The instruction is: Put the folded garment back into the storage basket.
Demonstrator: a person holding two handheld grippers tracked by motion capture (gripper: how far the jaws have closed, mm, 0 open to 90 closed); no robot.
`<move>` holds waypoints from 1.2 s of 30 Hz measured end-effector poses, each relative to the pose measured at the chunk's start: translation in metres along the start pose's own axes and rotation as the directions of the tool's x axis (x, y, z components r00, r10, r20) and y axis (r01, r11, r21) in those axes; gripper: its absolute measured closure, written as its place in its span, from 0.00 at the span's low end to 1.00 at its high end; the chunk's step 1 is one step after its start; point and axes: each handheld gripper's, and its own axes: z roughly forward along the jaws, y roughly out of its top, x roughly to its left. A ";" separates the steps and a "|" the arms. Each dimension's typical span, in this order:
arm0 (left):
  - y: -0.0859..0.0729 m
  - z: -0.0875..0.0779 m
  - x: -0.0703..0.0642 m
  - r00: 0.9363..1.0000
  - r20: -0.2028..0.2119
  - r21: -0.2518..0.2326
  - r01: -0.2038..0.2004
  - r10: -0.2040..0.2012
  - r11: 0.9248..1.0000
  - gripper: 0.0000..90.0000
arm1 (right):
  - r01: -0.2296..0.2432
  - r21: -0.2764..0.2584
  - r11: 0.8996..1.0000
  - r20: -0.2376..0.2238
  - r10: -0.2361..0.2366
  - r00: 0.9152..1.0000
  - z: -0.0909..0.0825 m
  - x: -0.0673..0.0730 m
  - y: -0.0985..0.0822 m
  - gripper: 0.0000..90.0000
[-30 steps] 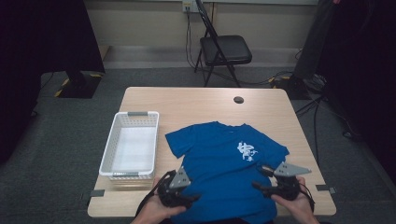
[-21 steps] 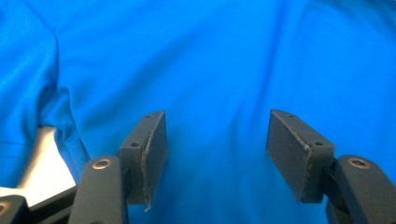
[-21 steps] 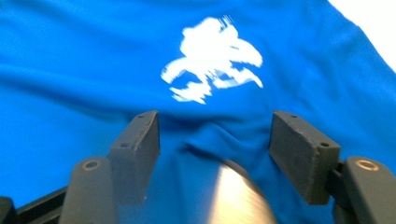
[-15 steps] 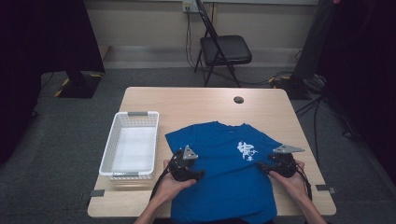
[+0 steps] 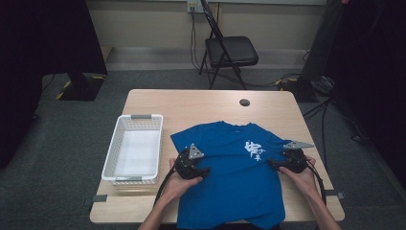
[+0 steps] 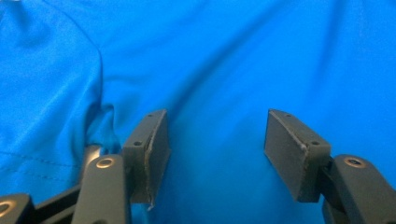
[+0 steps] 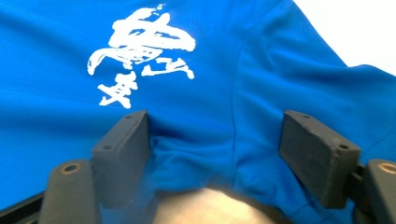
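A blue T-shirt (image 5: 234, 187) with a white print (image 5: 252, 150) lies flat on the wooden table (image 5: 215, 103), its hem at the near edge. My left gripper (image 5: 205, 170) rests on the shirt's left side by the sleeve, jaws open over smooth blue cloth (image 6: 233, 56) in the left gripper view (image 6: 217, 144). My right gripper (image 5: 273, 164) sits at the shirt's right side, just right of the print (image 7: 140, 51). Its jaws (image 7: 217, 144) have just been opening; a bunched fold of the shirt (image 7: 201, 158) lies between them, free of the pads.
A white slotted basket (image 5: 139, 117) stands on the table left of the shirt. A small dark disc (image 5: 244, 102) lies on the far part of the tabletop. A black folding chair (image 5: 230, 50) stands behind the table.
Both grippers have moved from the shirt's near hem farther up, to the level of the sleeves. The shirt lies where it was.
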 end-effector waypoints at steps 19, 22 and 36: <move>0.003 -0.004 0.001 0.998 0.060 0.017 0.002 -0.003 1.000 0.35 | -0.066 -0.071 0.995 -0.073 0.061 0.995 -0.019 0.011 0.007 0.27; -0.002 -0.010 -0.003 0.998 0.065 0.034 0.001 -0.003 0.999 0.34 | -0.017 -0.061 0.998 -0.083 0.012 0.996 -0.021 0.030 0.004 0.26; -0.017 -0.018 -0.024 0.997 0.036 0.019 -0.068 0.068 0.997 0.30 | 0.071 -0.011 0.997 -0.073 -0.072 0.995 -0.008 0.044 -0.010 0.22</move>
